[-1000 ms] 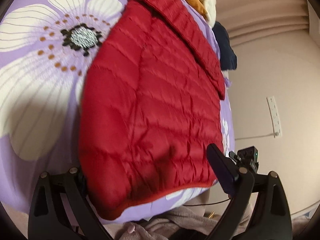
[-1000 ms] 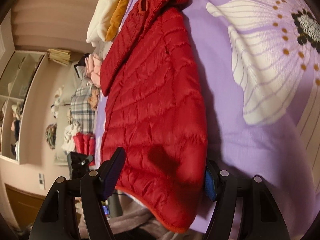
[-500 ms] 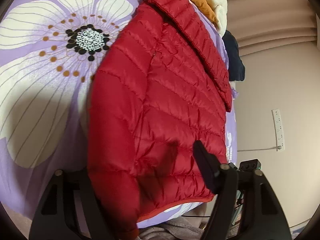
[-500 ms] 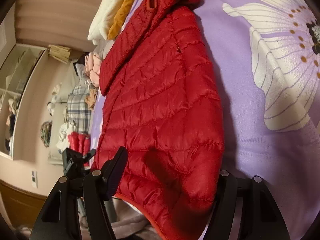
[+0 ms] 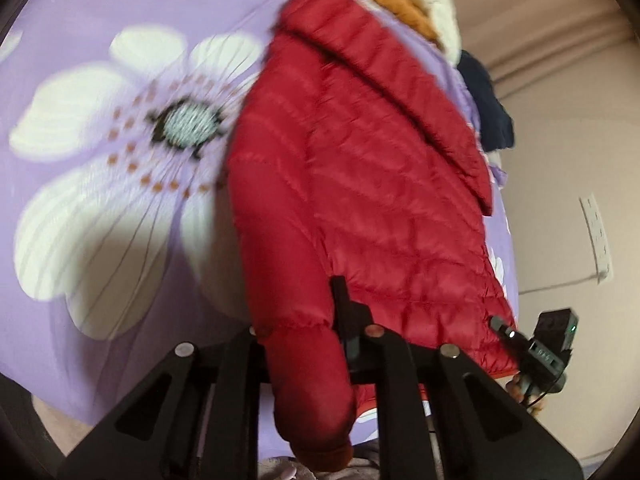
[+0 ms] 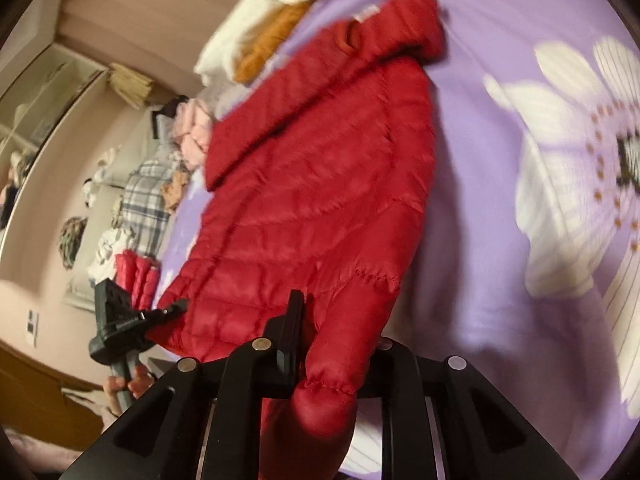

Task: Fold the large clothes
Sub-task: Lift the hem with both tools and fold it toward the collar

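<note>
1 red quilted jacket (image 5: 360, 184) lies on the purple flowered bedspread (image 5: 100, 240), its near hem pulled up between the jaws of both tools. The left gripper (image 5: 300, 340) has just closed on 1 hem corner; the right gripper (image 6: 336, 344) has just closed on the other. 2 grippers, each pinching puffy fabric.

We take the bed (image 5: 100, 280) as our landmark, spread with a lilac cover printed with big white flowers. Beyond its far edge we see a pinkish-beige wall (image 5: 560, 160) carrying a white power strip (image 5: 598, 236) with a cord. On the bed's other side a low sofa (image 6: 132, 160) heaped with clothes stands against the wall, a glass-fronted cabinet (image 6: 36, 120) behind it.
</note>
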The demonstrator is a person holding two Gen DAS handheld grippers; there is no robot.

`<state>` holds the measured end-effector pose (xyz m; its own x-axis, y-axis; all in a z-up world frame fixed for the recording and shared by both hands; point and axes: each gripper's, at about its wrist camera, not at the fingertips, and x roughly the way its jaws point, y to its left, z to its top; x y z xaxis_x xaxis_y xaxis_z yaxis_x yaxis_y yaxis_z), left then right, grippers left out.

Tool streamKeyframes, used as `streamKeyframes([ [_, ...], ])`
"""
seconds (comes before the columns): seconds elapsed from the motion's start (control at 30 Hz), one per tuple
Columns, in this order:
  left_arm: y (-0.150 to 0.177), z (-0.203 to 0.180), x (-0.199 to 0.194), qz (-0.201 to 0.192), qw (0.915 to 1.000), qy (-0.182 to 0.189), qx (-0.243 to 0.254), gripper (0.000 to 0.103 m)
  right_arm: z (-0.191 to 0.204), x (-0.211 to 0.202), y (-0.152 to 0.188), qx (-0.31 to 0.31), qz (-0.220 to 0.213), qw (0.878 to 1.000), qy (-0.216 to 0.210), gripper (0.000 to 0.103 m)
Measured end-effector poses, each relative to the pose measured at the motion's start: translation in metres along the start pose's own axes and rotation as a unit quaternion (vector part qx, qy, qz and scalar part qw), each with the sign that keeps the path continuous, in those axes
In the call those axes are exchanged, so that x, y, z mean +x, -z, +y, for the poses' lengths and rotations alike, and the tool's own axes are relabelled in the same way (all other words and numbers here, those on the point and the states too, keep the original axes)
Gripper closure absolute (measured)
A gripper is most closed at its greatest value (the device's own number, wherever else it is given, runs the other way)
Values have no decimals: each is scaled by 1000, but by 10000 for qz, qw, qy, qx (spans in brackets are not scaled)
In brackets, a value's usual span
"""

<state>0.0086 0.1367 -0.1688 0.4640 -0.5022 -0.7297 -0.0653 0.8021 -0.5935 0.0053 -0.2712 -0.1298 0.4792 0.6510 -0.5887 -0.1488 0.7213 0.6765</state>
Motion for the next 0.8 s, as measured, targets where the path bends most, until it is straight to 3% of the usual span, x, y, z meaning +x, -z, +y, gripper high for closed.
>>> streamKeyframes([
  [0.37, -9, -51, -40, -640, 9935, 527, 775, 91, 39, -36, -11, -595, -789, 9942, -427, 87],
  [0.8, -2, -88, -122, -1119, 9811, 933, 1276, 91, 89, -94, -8, -1319, -1223, 9783, -1029, 87],
])
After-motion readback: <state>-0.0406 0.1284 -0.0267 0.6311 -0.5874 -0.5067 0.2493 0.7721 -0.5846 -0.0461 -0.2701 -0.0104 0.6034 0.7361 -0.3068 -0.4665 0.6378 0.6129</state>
